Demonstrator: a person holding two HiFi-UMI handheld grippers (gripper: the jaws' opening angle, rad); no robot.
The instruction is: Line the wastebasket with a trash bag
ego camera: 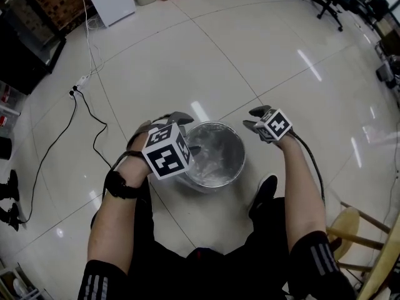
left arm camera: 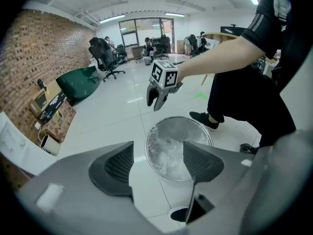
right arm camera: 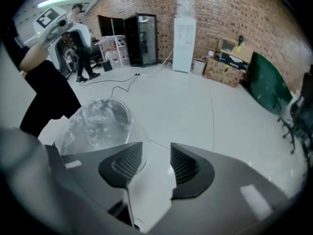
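The wastebasket (ego camera: 215, 184) stands on the floor (ego camera: 187, 55), the clear bag (ego camera: 215, 149) spread inside it. The left hand-held gripper (ego camera: 167, 120) hovers at its 9 o'clock and the right hand-held gripper (ego camera: 253, 119) at 2 o'clock, both with jaws apart and empty (nothing needs holding, I'd say, since the lining looks done).

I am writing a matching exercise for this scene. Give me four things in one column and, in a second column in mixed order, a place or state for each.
Things
1. wastebasket
2. left gripper
3. black cable
4. wooden stool

Places or states
a. jaws apart, nothing between them
b. trails along the left side of the head view
c. has a clear bag inside
d. at the lower right edge of the head view

Pairs: 1-c, 2-a, 3-b, 4-d
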